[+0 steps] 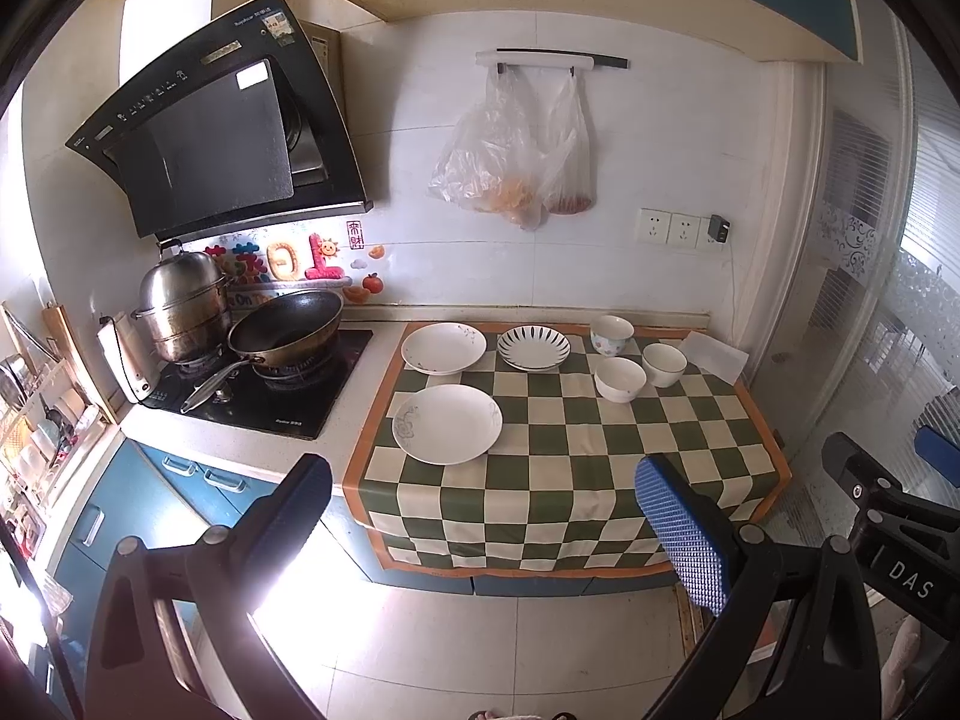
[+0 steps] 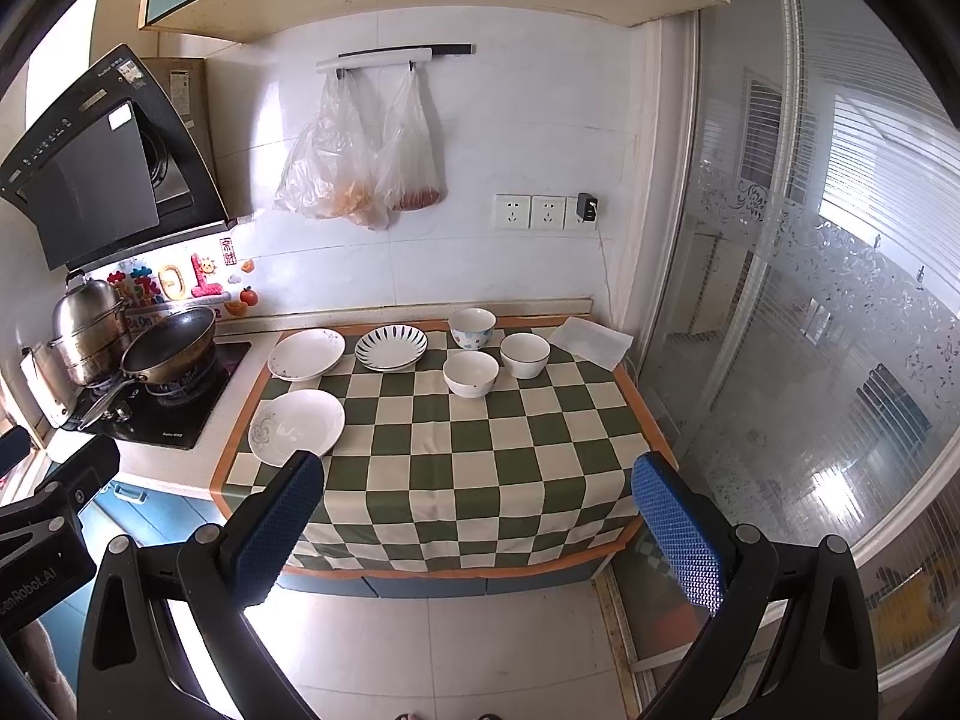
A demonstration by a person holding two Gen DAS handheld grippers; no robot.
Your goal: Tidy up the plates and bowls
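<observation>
**Plates and bowls spread on the checked cloth**

Left gripper gapes wide, holding nothing, back from the counter. On the cloth, left to right: three plates — near plate, far plate, striped plate — then three bowls close together. Right gripper is likewise wide and holds nothing.

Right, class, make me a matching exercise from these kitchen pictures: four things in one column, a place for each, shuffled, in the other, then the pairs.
Things
1. striped plate
2. frying pan
3. plastic bags
4. spotted bowl

Places
A. hanging from the wall rail
B. on the stove, beside the steel pot
C. back row of the checked cloth, between a white plate and a bowl
D. back of the cloth, behind two white bowls

Pairs: 1-C, 2-B, 3-A, 4-D
</observation>
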